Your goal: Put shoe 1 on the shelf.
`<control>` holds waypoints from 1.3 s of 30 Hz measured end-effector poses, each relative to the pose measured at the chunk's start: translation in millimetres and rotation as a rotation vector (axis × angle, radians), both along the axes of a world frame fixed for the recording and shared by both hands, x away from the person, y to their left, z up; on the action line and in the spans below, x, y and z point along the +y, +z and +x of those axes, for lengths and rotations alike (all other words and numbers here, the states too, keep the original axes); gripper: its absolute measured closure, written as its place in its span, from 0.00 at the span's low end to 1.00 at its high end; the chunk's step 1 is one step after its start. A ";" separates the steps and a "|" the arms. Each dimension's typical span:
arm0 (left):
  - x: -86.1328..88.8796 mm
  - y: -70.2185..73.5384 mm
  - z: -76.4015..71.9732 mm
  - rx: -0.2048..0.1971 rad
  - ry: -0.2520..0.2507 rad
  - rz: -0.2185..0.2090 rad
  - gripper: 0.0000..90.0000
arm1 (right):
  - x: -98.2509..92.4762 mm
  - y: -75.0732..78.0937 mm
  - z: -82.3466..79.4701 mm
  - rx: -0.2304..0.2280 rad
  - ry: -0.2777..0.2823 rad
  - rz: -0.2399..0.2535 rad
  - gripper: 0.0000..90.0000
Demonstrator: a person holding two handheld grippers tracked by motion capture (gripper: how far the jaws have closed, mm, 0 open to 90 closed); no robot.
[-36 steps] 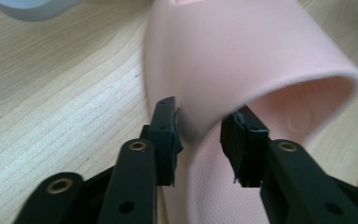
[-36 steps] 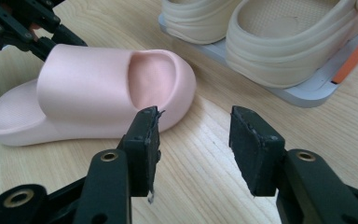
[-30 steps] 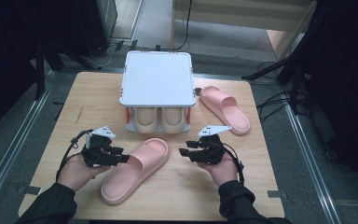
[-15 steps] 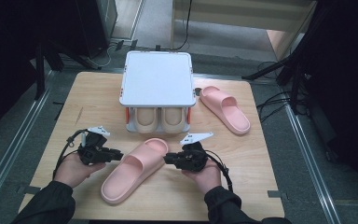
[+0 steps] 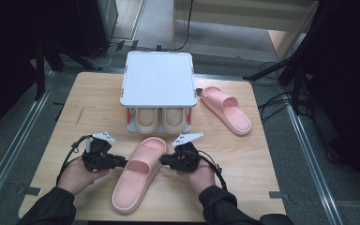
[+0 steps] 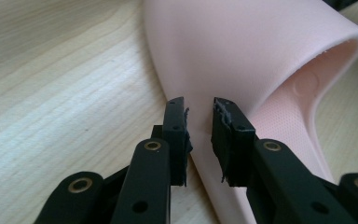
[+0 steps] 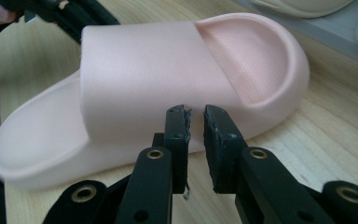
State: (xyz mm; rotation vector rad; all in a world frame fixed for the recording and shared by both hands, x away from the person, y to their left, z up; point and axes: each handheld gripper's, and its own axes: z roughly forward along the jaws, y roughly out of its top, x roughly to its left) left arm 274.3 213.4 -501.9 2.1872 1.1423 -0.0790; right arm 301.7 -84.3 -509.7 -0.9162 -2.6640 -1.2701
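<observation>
Near the table's front edge, left gripper (image 5: 115, 161) and right gripper (image 5: 167, 160) pinching pink slipper (image 5: 138, 176) from both sides, jaws narrowed after closing, probably for level lifting toward rack (image 5: 158, 84).

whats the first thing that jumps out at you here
A pink slide sandal lies at the near middle of the wooden table, with the left gripper and right gripper pinching its two sides. Behind it stands a white-topped rack holding beige slippers, with a second pink sandal to its right.

beige slippers (image 5: 161, 121) half hidden under white lid (image 5: 157, 78), forearms cropped below
</observation>
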 end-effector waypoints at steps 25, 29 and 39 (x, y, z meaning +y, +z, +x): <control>13.3 16.0 16.9 -0.065 0.038 -0.075 0.51 | -39.1 18.1 13.9 -0.075 -0.102 0.028 0.70; 17.3 12.5 26.6 -0.045 0.037 -0.065 0.47 | -53.9 21.0 14.9 -0.088 -0.135 0.024 0.69; 19.3 11.4 44.9 -0.026 0.046 -0.070 0.43 | -111.2 28.5 31.2 -0.113 -0.263 0.033 0.65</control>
